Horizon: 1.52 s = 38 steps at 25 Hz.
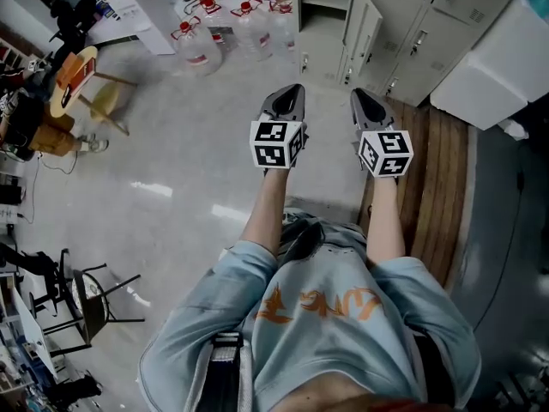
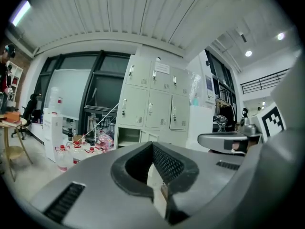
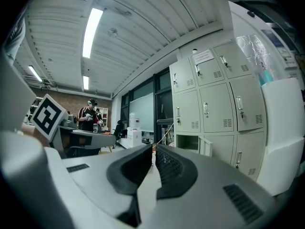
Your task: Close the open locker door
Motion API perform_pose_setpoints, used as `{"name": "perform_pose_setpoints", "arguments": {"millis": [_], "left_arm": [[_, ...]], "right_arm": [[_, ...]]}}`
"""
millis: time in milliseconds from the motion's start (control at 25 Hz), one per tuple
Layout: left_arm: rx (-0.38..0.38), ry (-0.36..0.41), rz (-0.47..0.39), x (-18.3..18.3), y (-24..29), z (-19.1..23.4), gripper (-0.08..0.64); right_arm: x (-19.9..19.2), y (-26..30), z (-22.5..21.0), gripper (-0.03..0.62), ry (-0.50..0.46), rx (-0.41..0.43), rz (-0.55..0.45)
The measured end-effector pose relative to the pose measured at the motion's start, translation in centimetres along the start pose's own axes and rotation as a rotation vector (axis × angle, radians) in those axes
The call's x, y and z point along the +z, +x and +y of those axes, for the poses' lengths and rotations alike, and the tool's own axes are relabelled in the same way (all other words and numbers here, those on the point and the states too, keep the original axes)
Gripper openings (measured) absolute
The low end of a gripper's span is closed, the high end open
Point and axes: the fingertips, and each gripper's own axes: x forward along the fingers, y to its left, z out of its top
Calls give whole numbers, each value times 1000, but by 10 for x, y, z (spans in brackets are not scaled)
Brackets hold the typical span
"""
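Observation:
A bank of pale grey lockers stands ahead of me. One bottom compartment is open, with its door swung outward. The same open compartment and door show in the left gripper view. They appear again in the right gripper view as the compartment and the door. My left gripper and right gripper are held side by side in the air, well short of the lockers. Both the left gripper and the right gripper have their jaws together and hold nothing.
Several large water bottles stand on the floor left of the lockers. A big white box stands to the right of the lockers, on a wooden platform. A wooden stool and a black chair are at the left. A person stands far off.

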Motion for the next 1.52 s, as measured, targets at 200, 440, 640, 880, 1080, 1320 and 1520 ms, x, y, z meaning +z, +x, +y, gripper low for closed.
{"name": "perform_pose_setpoints", "arguments": {"millis": [200,440,640,880,1080,1320,1520], "left_arm": [[45,-15,10,0,21,19,21],[24,-2,-7,5,51,33,21],[0,-26,-15,0,93,44,21],[-32,-46,41,-10,163,62,21],[-27,-68,103,-20,215,93,21],[-44,-116,157,-44,278,133,21],[-25,-84,178,-48,329,190,21]], "right_arm": [[5,-5,-32,43,4,-45,-14],[3,20,-47,43,2,-50,-30],[-7,55,-56,43,-35,-10,-3],[-24,109,-95,43,21,-41,41],[-40,161,-117,43,75,-43,86],[-68,236,-136,43,98,-22,160],[-73,310,-147,43,64,5,216]]}}
